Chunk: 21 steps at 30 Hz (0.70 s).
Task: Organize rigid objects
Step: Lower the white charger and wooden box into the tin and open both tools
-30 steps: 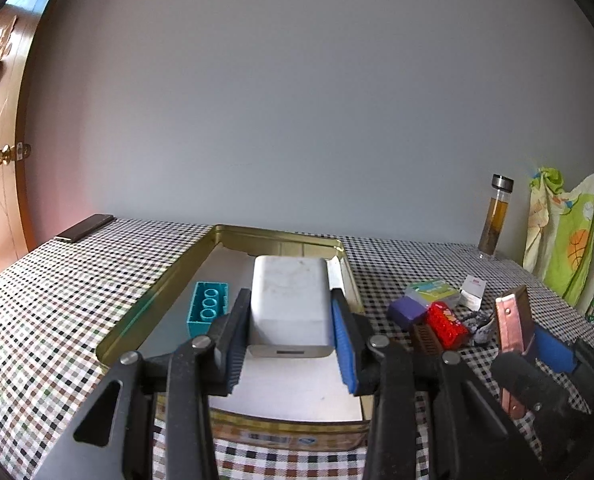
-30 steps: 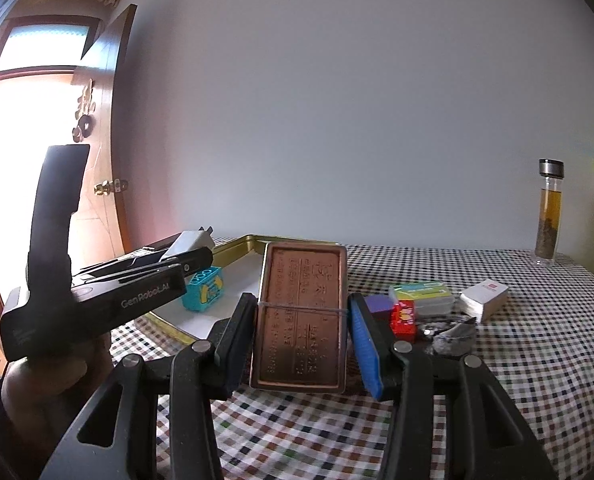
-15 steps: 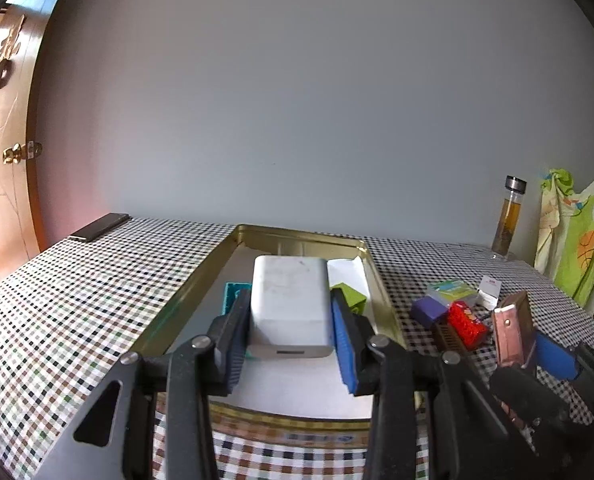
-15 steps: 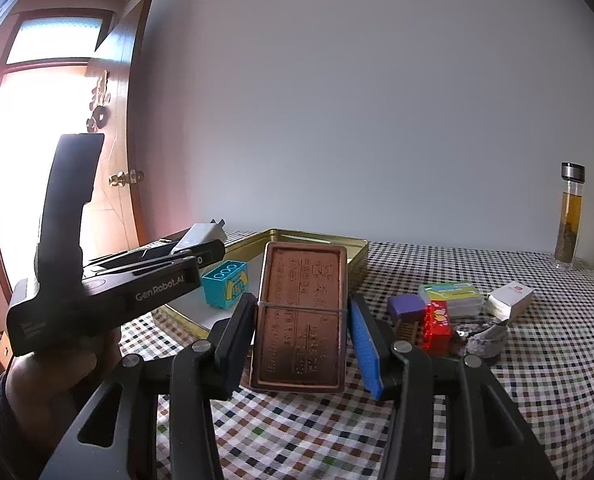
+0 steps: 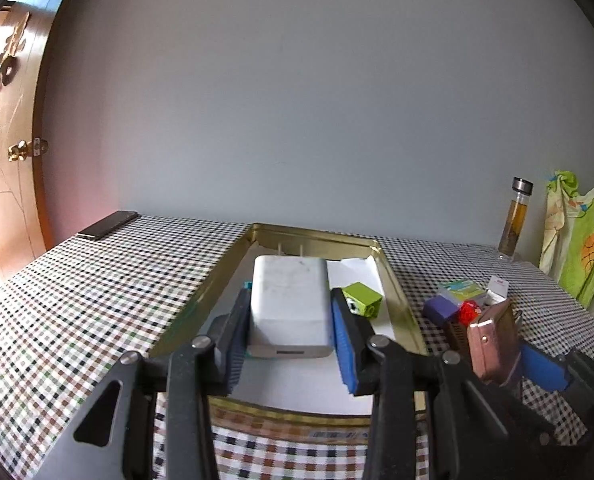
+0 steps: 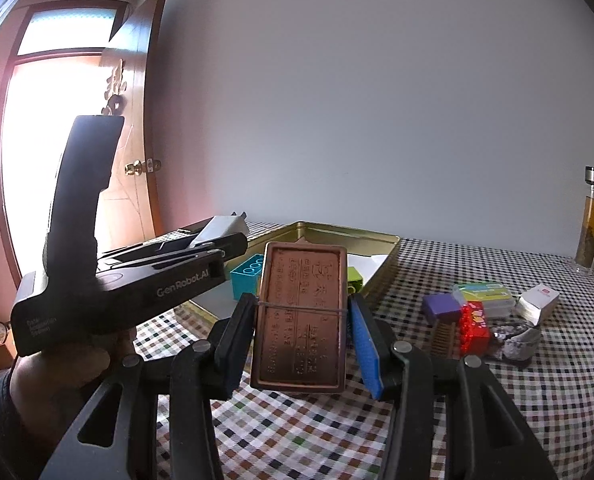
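While my left gripper [image 5: 291, 330] pinches the white charger [image 5: 289, 304] above the gold tin [image 5: 401, 304], prongs pointing away, my right gripper [image 6: 303, 334] clamps the copper case [image 6: 303, 316] upright over the checked tablecloth [image 6: 537, 396], green block [image 5: 361, 298] beyond, open cloth left.

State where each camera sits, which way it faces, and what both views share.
Left wrist: on the left gripper, facing along its fingers at the white charger it clamps over the gold tin tray; no hand shows.
Right wrist: on the right gripper, facing the copper tin it clamps; the person's left hand shows.
Shared: tray, green block, bottle.
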Motion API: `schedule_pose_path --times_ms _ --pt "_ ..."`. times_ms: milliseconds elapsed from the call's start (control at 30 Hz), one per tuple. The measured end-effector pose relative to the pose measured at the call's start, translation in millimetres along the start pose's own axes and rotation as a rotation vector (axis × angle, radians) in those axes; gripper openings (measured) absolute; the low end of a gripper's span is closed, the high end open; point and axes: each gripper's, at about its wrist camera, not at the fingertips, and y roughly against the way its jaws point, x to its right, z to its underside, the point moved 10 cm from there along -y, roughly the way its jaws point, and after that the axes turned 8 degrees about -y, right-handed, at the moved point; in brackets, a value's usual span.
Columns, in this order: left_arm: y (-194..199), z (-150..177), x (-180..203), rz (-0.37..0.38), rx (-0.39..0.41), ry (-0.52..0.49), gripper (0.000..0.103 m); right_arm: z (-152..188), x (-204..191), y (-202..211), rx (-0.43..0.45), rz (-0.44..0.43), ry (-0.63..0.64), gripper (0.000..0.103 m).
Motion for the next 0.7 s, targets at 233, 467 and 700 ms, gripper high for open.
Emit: schedule_pose_path --times_ms 233,467,700 --pt "-1 3 -15 -0.01 -0.019 0.029 0.037 -1 -4 -10 -0.033 -0.018 -0.008 0.049" --pt "-8 7 -18 -0.016 -0.063 0.004 0.037 3 -11 -22 -0.081 -0.032 -0.01 0.049" --pt "-24 15 -23 -0.032 -0.141 -0.024 0.037 5 -12 -30 -0.131 -0.075 -0.051 0.049"
